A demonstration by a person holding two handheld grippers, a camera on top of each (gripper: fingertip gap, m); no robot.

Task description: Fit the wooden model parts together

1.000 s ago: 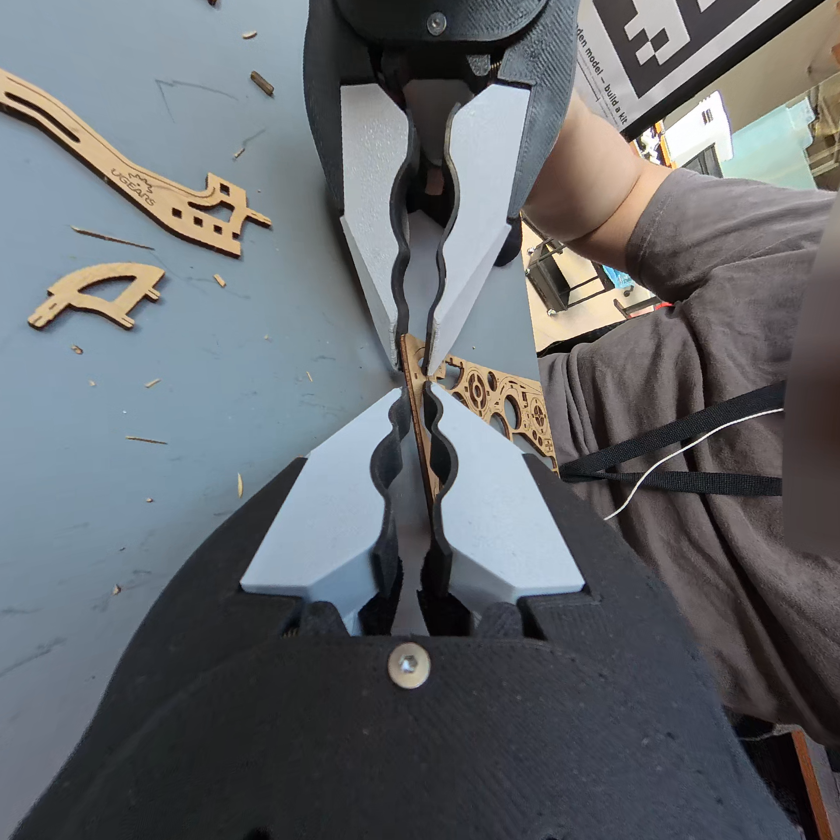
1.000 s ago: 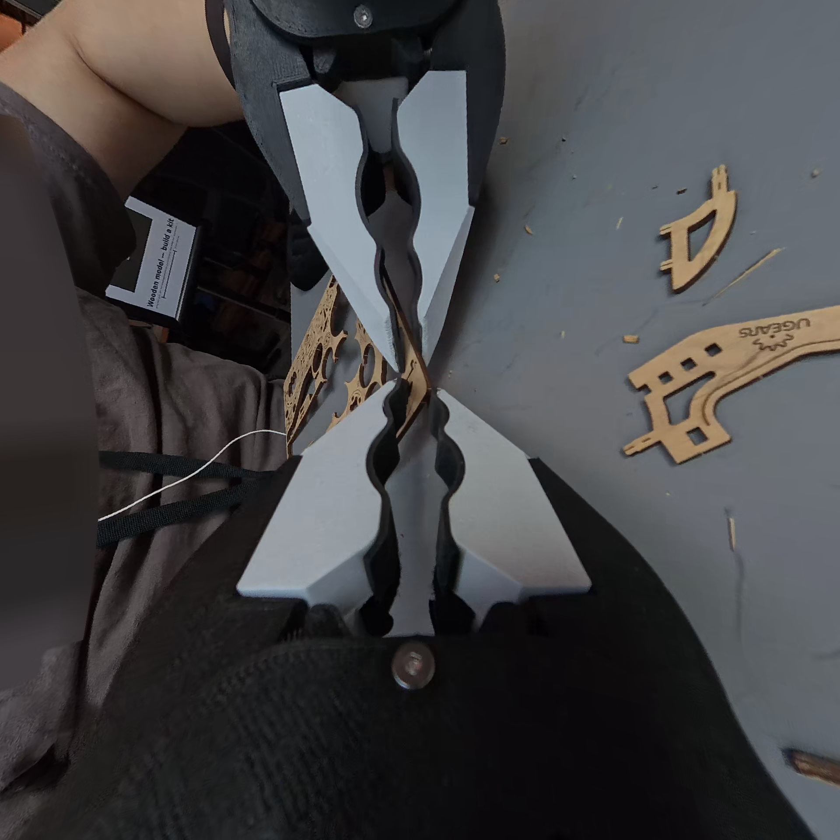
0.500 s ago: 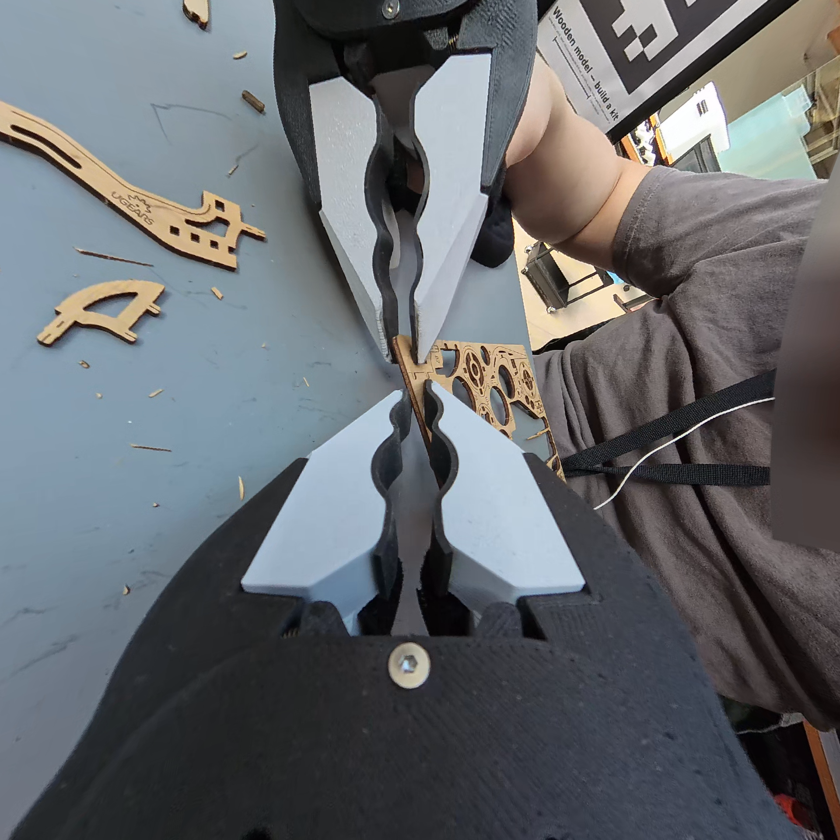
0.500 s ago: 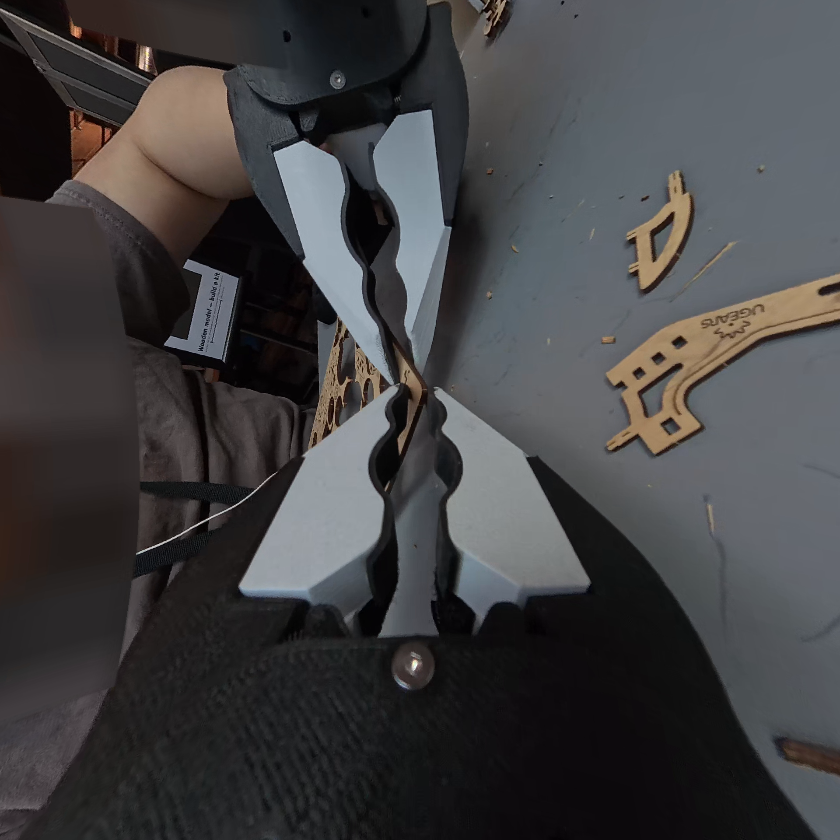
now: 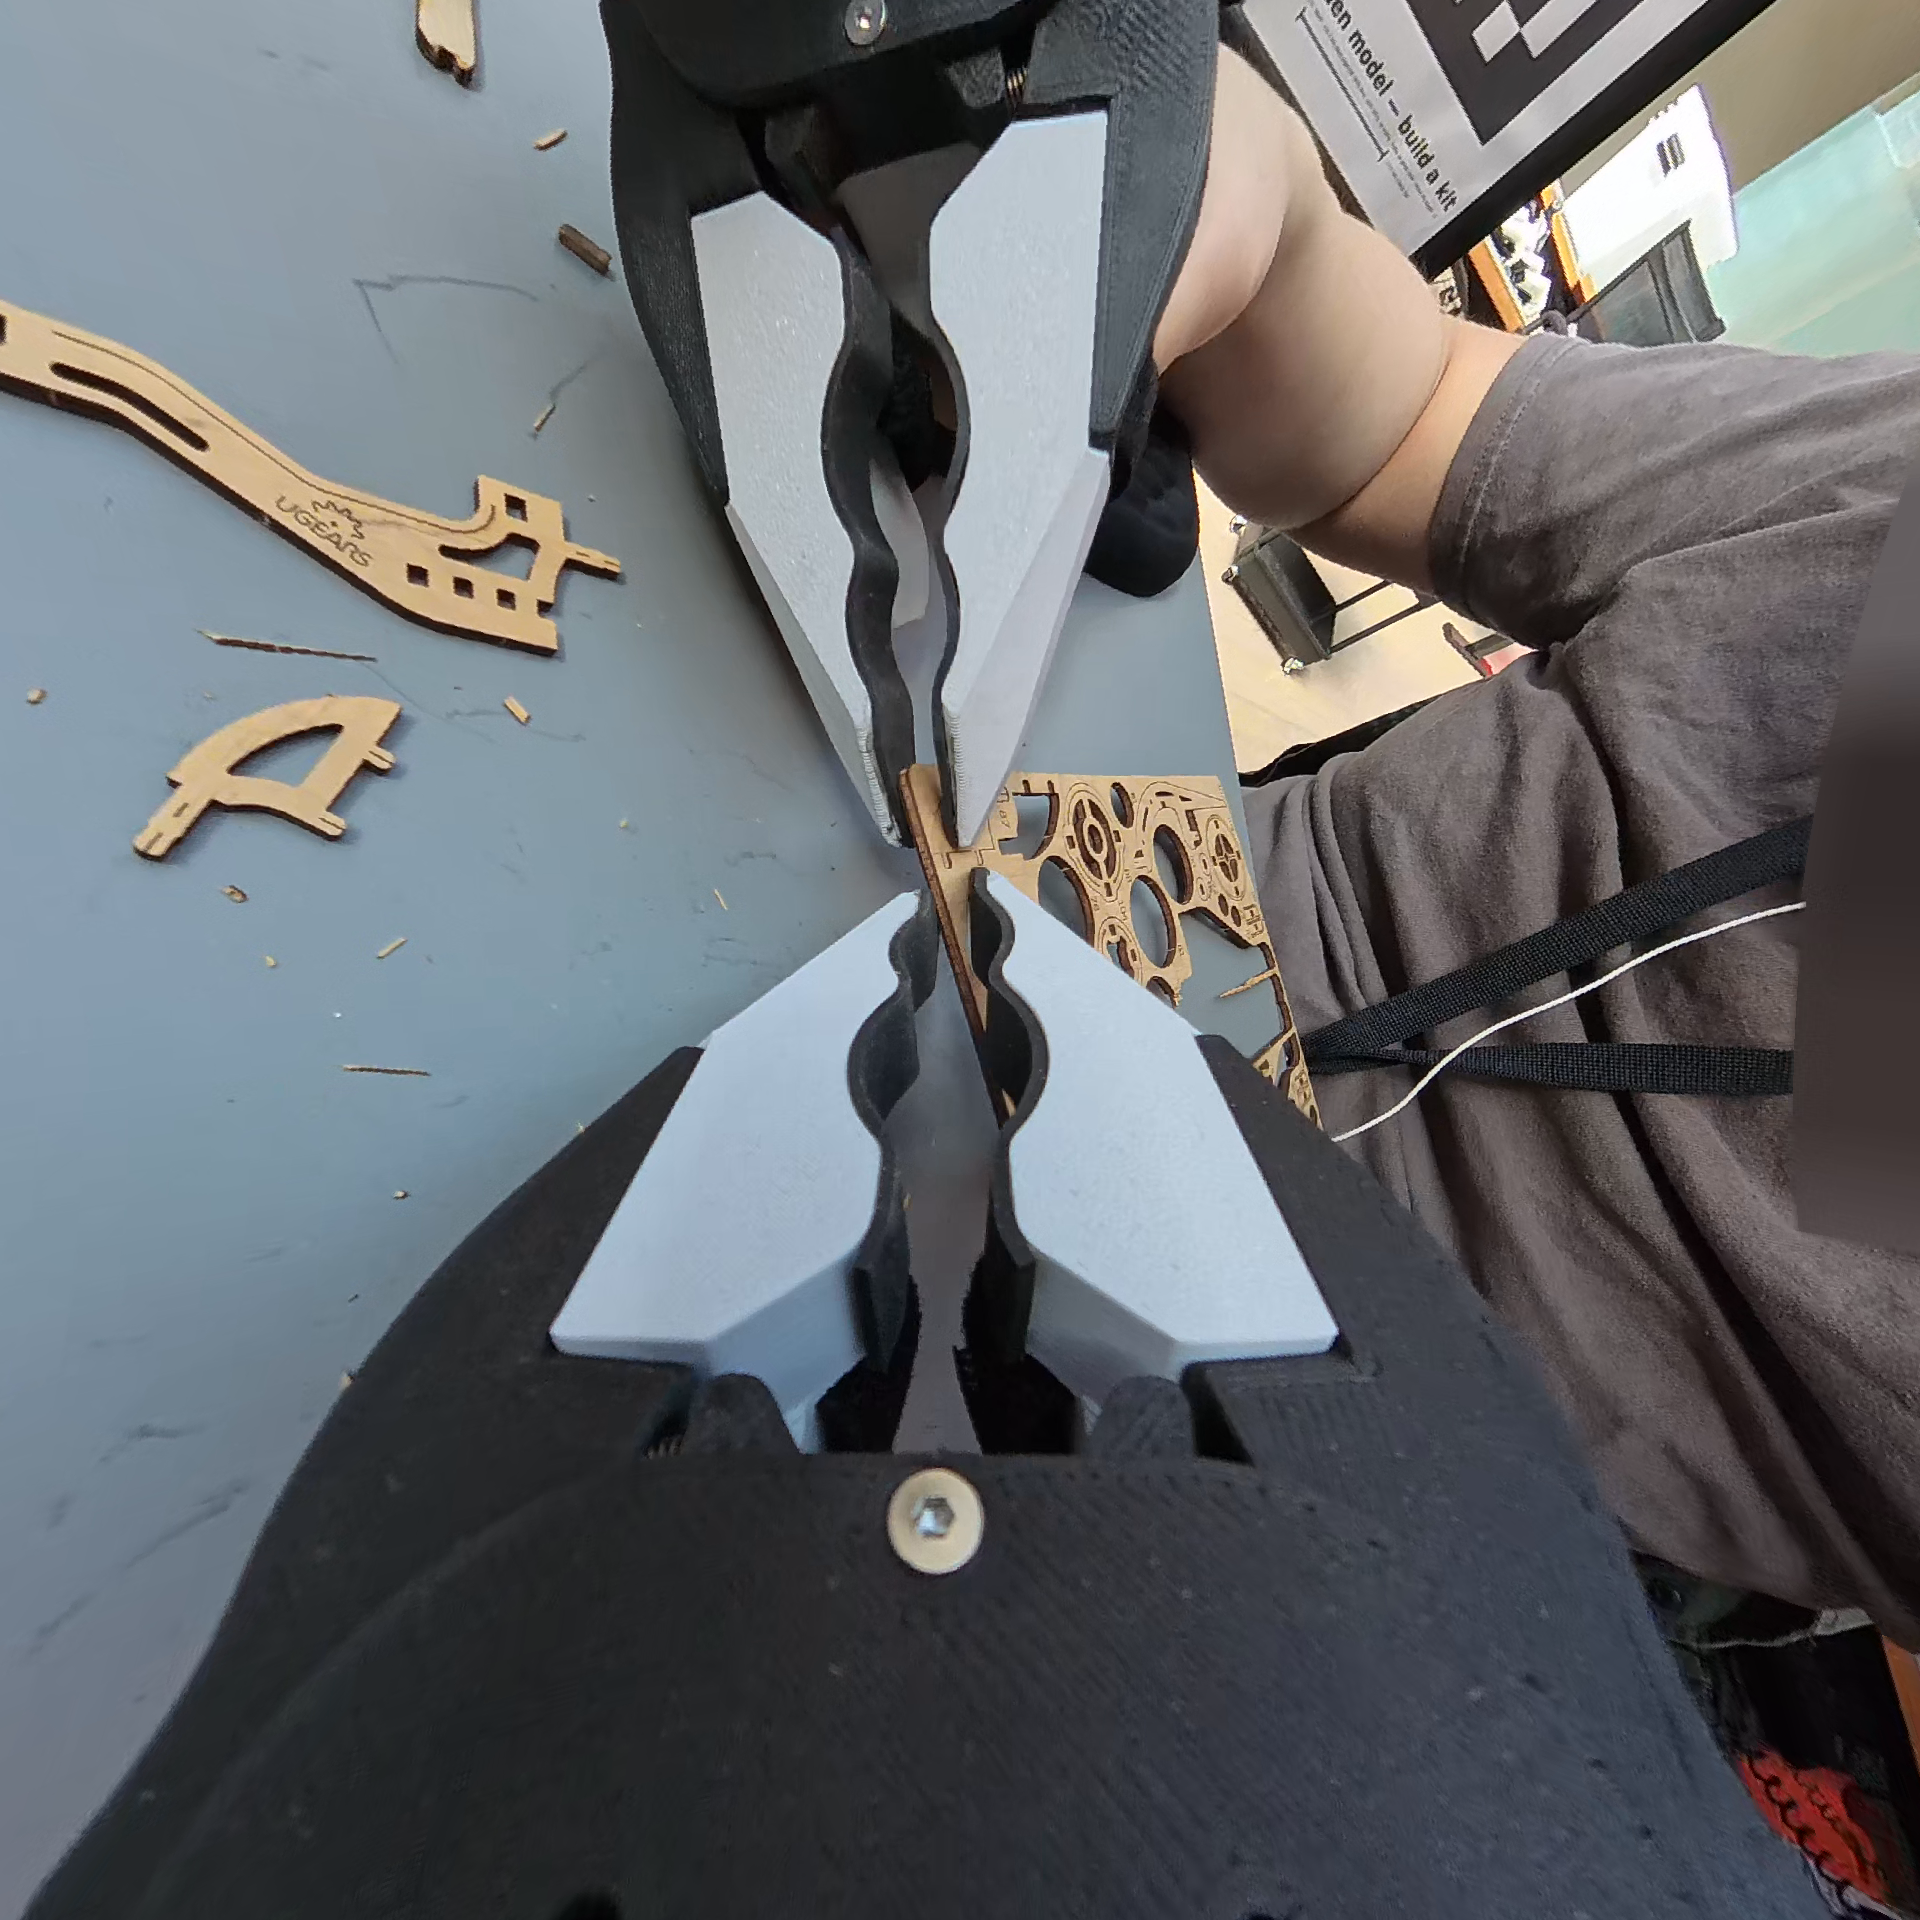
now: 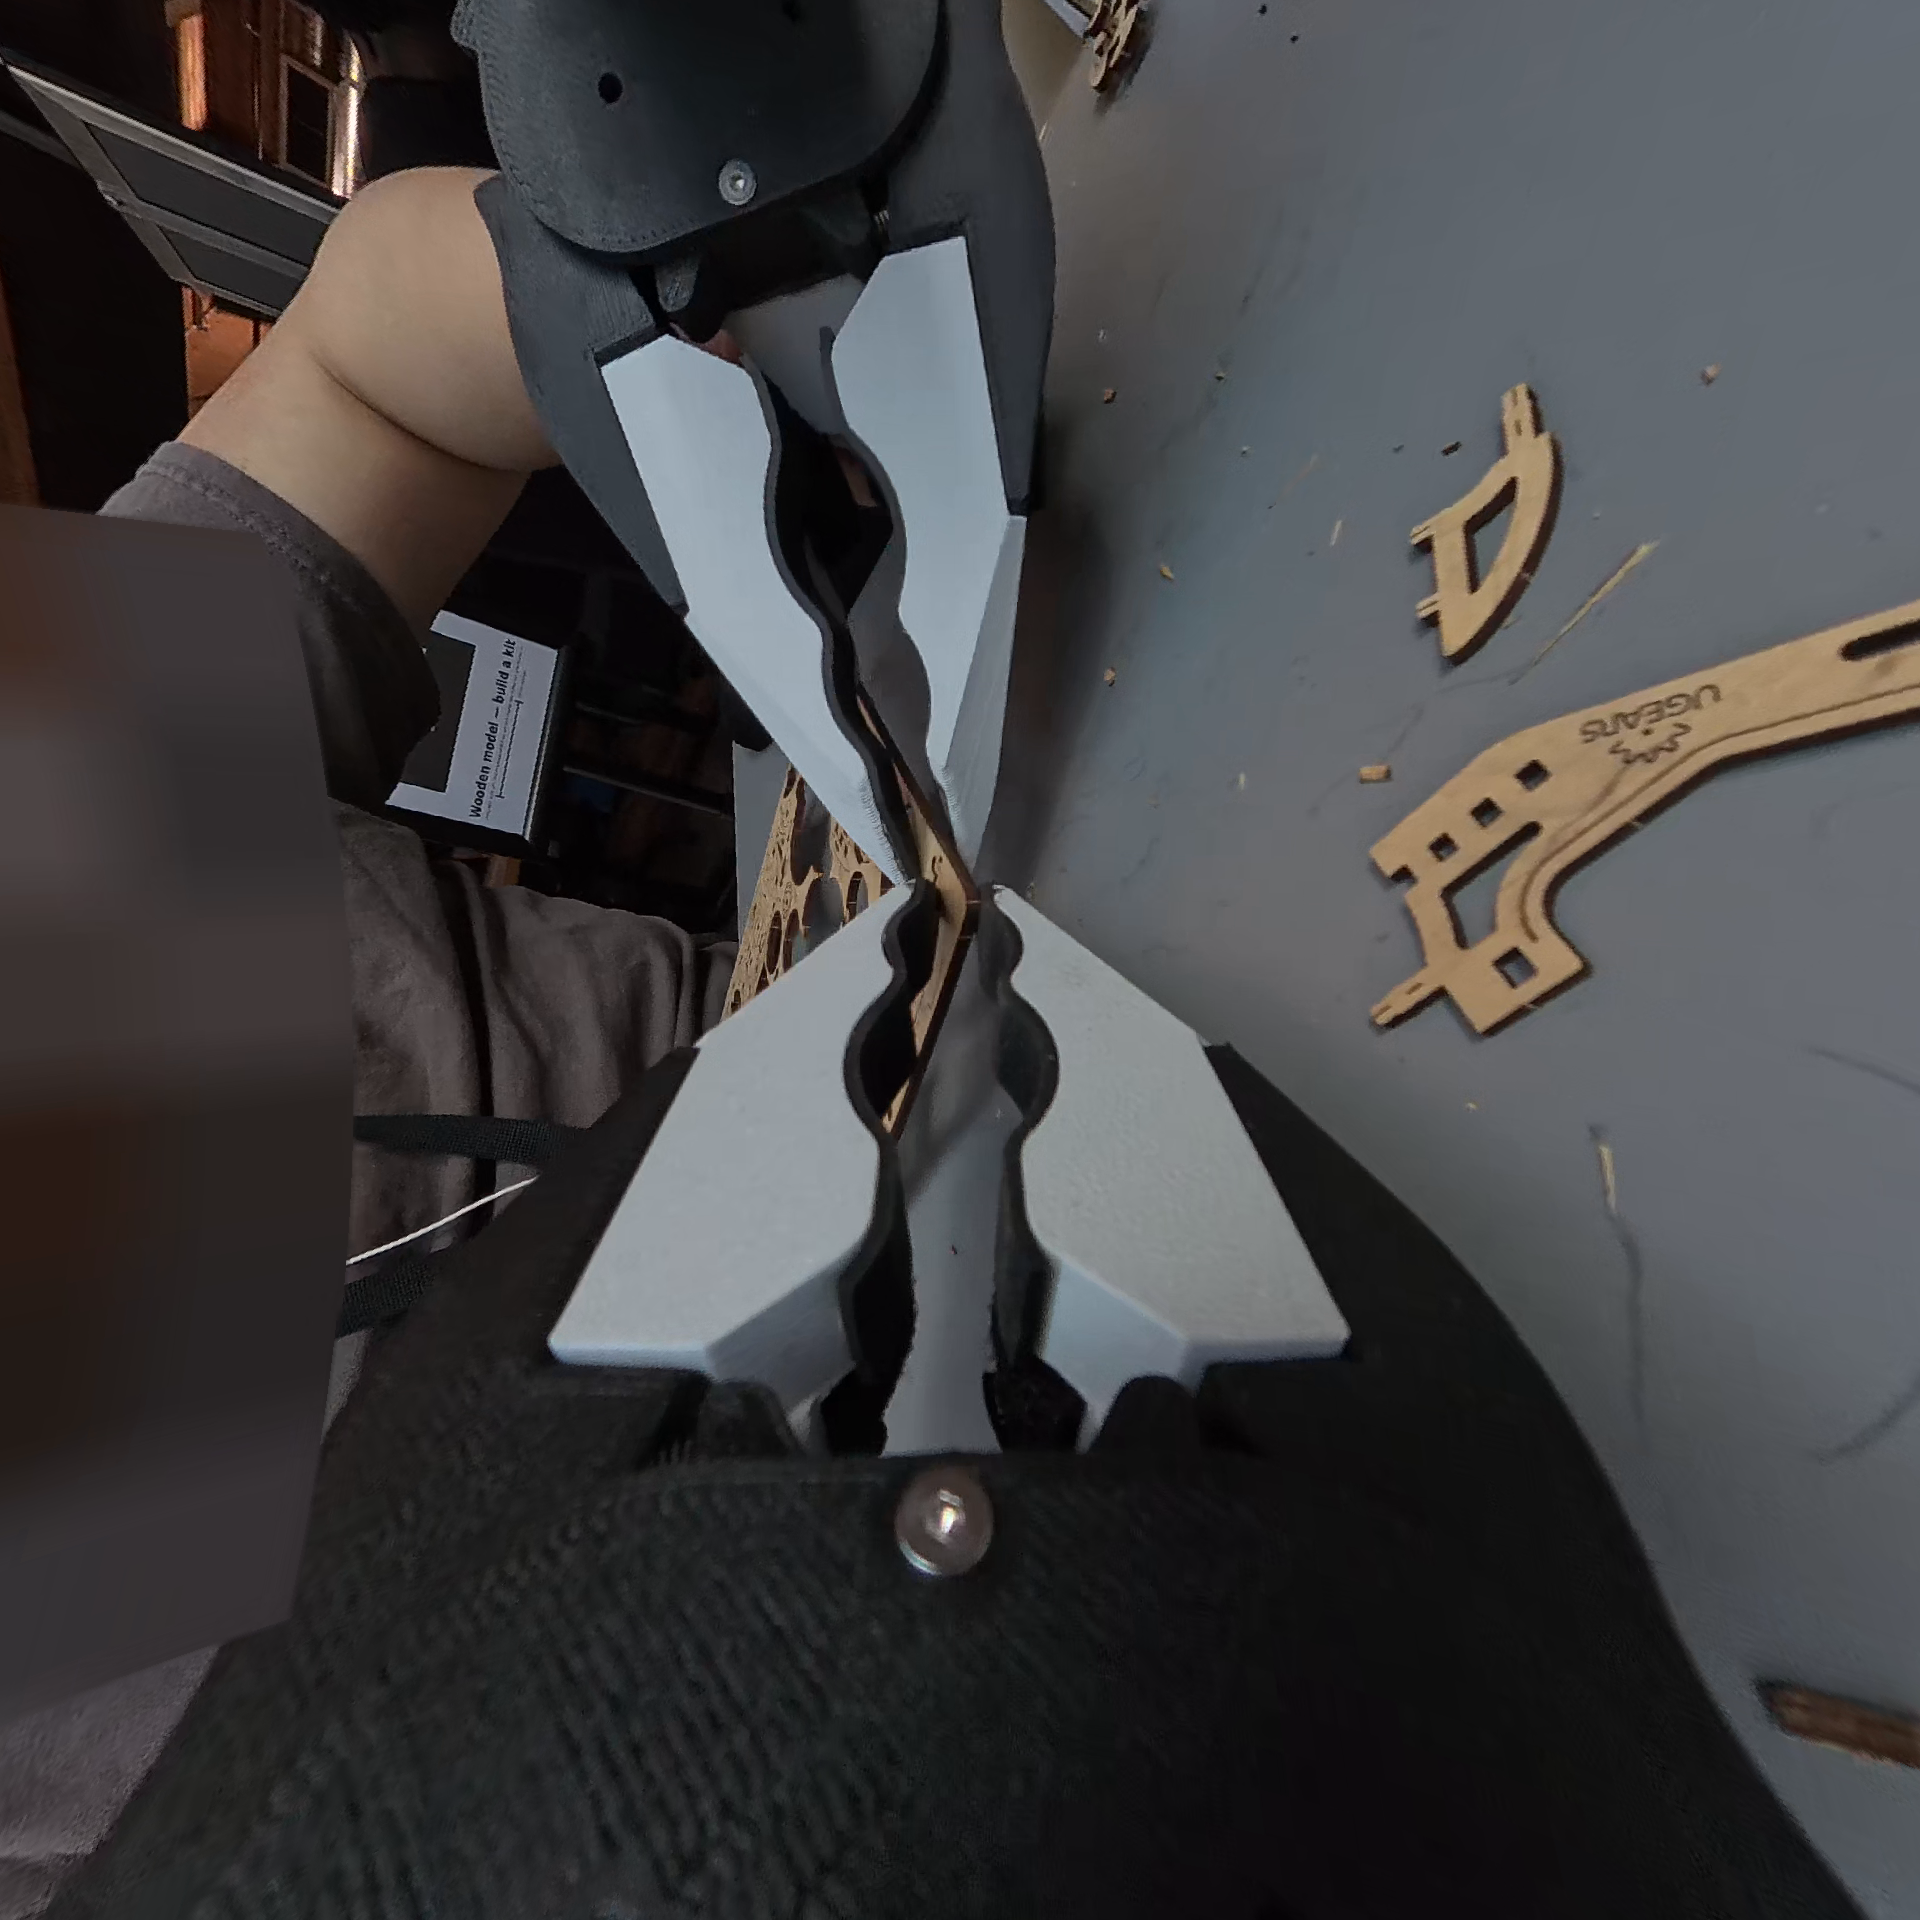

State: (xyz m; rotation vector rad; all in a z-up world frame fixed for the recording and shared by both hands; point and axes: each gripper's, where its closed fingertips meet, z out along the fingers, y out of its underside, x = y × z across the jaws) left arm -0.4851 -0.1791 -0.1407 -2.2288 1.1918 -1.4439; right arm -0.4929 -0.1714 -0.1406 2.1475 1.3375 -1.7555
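Observation:
A thin laser-cut wooden sheet (image 5: 945, 878) with many round cut-outs is held on edge above the grey-blue table (image 5: 312, 1143). My left gripper (image 5: 951, 914) is shut on its near corner. My right gripper (image 5: 925, 821) faces it tip to tip and is shut on the same corner from the far side. In the right wrist view the sheet (image 6: 935, 971) runs slantwise between my right gripper's (image 6: 951, 904) fingers, with the left gripper (image 6: 925, 831) opposite. A long curved wooden part (image 5: 343, 520) and a small arc-shaped part (image 5: 270, 774) lie loose on the table.
The loose parts also show in the right wrist view: the long part (image 6: 1558, 831) and the arc part (image 6: 1486, 540). Another wooden piece (image 5: 447, 36) lies at the far edge. Wood splinters are scattered about. A person's arm and grey shirt (image 5: 1558, 831) are beside the table edge. Less than 4 cm separates the two grippers' tips. The wooden piece (image 5: 447, 36) sits 15 centimeters or so from the ends of my right fingers.
Both grippers have kept their hold. The sheet has turned, so more of its cut-out face shows in the left wrist view. The opposite gripper has tilted and drawn back a little in each view.

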